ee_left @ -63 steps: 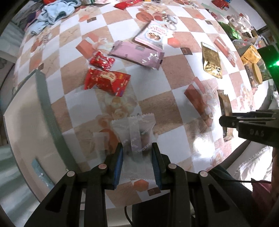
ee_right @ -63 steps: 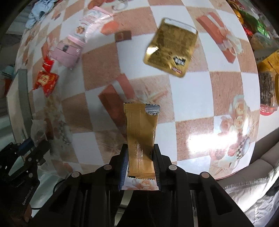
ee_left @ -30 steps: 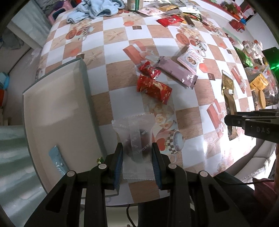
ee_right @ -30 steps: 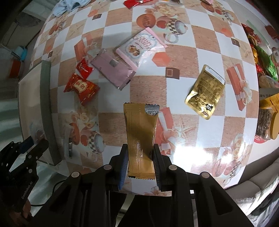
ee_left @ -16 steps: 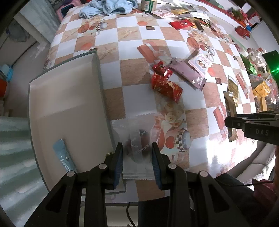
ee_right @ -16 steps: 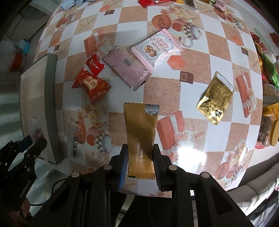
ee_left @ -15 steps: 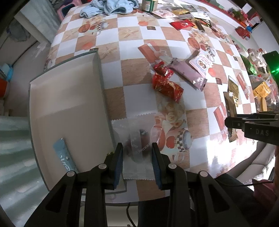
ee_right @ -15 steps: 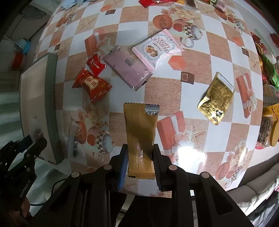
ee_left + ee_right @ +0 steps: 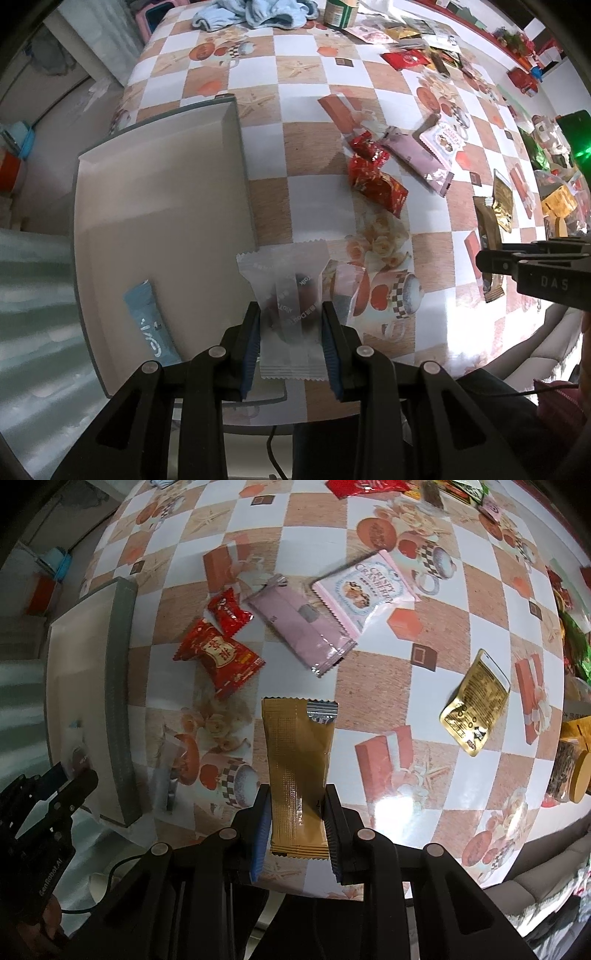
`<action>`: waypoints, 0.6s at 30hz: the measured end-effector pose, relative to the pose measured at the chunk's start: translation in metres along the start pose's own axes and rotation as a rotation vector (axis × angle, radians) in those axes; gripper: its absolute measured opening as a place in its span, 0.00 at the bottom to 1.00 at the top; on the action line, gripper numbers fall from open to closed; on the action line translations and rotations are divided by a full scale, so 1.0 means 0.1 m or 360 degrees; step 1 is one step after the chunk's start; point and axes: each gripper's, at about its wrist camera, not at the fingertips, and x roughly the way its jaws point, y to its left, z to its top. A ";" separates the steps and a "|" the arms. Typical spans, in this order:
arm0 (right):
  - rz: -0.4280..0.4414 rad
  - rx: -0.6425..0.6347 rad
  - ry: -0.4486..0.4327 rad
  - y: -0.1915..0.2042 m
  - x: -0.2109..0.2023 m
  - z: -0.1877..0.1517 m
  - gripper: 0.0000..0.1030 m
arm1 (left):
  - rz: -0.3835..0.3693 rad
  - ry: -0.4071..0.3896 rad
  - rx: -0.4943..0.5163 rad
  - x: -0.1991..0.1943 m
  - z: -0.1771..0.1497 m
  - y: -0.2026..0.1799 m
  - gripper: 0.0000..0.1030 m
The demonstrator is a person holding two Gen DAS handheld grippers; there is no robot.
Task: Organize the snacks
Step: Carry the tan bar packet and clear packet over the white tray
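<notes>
The left gripper (image 9: 290, 343), clamping a clear packet (image 9: 288, 295), hangs seemingly just over the tray's (image 9: 155, 206) right rim, nearer it than the right gripper (image 9: 297, 830) gripping a gold bar (image 9: 297, 760).

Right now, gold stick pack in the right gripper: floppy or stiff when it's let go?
Probably fairly stiff: the gold stick pack stands straight beyond the right gripper without drooping. Likely light, held by one end. Glossy film may slide on landing.

Far snack pile (image 9: 424, 40) too small
</notes>
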 end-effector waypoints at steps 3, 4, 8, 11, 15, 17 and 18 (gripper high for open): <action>-0.0003 -0.0016 0.0002 0.07 0.01 0.02 0.28 | 0.0002 -0.0002 -0.0014 0.00 -0.02 0.05 0.33; -0.0004 -0.0022 0.0003 0.09 0.01 0.02 0.28 | 0.0003 -0.0001 -0.0020 0.00 -0.02 0.07 0.33; -0.0010 -0.0051 0.0006 0.19 0.03 0.05 0.28 | 0.0003 -0.0002 -0.0048 0.00 -0.04 0.16 0.33; -0.0014 -0.0069 0.0005 0.25 0.03 0.07 0.28 | 0.0004 -0.0007 -0.0067 0.00 -0.07 0.20 0.33; -0.0021 -0.0100 0.0003 0.34 0.04 0.10 0.28 | 0.0009 -0.0016 -0.0113 -0.01 -0.10 0.31 0.33; -0.0021 -0.0123 0.0005 0.40 0.05 0.11 0.28 | 0.0010 -0.0017 -0.0136 -0.01 -0.11 0.36 0.33; -0.0024 -0.0137 0.0005 0.44 0.05 0.12 0.28 | 0.0011 -0.0016 -0.0147 -0.01 -0.12 0.39 0.33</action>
